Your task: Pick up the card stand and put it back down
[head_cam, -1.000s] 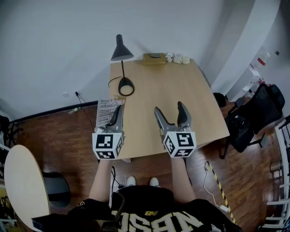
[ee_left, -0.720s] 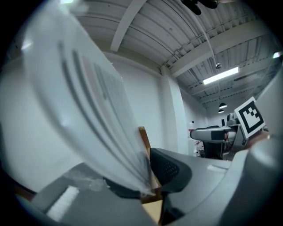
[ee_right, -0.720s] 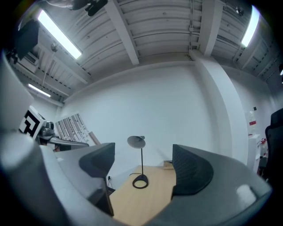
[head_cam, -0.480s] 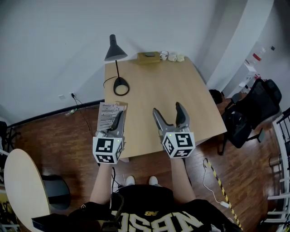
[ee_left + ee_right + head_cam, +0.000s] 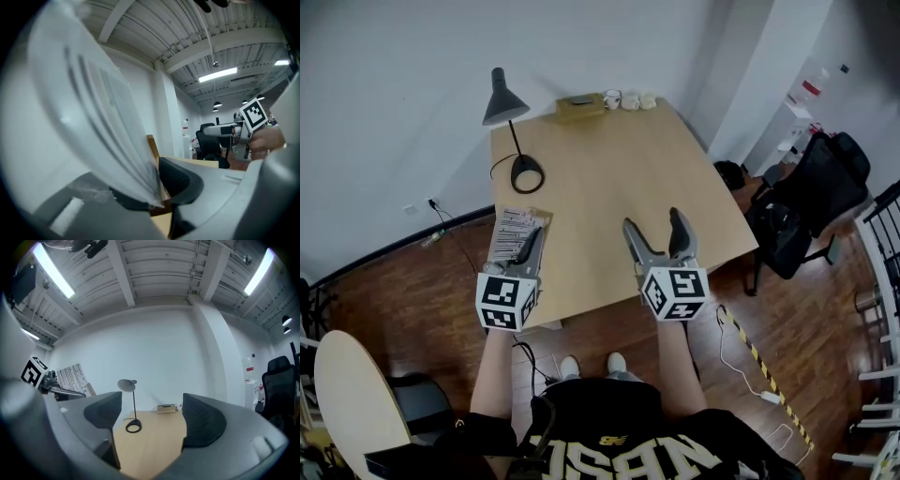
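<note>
While the wooden surface (image 5: 609, 187) takes up the middle of the head view, its near edge is cut off by the person's forearms and the two marker cubes. A black desk lamp (image 5: 511, 131) stands near the far left corner, its cord looped beside the base.

At the left edge of the surface the card stand (image 5: 511, 236), a clear sheet over a page of fine print too small to read, is pinched in the left hand-held gripper (image 5: 530, 246). It seems raised off the surface. In the left gripper view the sheet (image 5: 93, 117) is a blur that hides most of the room, and the jaws are pressed together on its lower edge.

The right hand-held gripper (image 5: 653, 225) hangs over the near part of the surface with its jaws spread and only bare wood between them.

A flat wooden box (image 5: 579, 106) sits at the far edge with something dark on top, beside three small white cups (image 5: 629, 98); their contents cannot be made out.
</note>
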Motion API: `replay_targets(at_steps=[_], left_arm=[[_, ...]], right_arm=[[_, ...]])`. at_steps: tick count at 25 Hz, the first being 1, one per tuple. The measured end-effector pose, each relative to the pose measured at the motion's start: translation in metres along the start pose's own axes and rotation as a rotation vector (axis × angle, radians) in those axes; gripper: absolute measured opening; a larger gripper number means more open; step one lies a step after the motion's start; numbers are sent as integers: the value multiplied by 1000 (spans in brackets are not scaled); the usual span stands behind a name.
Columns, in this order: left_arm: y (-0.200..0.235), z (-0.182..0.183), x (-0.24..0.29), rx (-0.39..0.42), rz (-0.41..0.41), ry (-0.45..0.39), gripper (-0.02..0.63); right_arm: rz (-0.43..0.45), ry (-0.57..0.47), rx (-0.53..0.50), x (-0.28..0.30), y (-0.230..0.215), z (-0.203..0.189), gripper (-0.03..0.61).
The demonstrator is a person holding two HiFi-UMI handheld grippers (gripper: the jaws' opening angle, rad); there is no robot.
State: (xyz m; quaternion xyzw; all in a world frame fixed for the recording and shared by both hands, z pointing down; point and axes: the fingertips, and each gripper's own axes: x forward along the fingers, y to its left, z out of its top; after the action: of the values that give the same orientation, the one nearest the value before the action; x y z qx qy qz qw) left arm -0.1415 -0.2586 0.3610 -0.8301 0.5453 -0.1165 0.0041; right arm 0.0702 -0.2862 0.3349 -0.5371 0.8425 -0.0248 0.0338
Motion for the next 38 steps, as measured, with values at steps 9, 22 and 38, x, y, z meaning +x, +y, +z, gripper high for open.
replay_targets(at_steps=[9, 22, 38], left_arm=[[28, -9, 32, 115, -82, 81, 64], [107, -6, 108, 205, -230, 149, 64], [35, -183, 284, 241, -741, 275, 64]], right_arm=[[-87, 40, 17, -19, -49, -17, 403], [-82, 117, 52, 19, -59, -55, 403], [-125, 310, 279, 81, -67, -216, 403]])
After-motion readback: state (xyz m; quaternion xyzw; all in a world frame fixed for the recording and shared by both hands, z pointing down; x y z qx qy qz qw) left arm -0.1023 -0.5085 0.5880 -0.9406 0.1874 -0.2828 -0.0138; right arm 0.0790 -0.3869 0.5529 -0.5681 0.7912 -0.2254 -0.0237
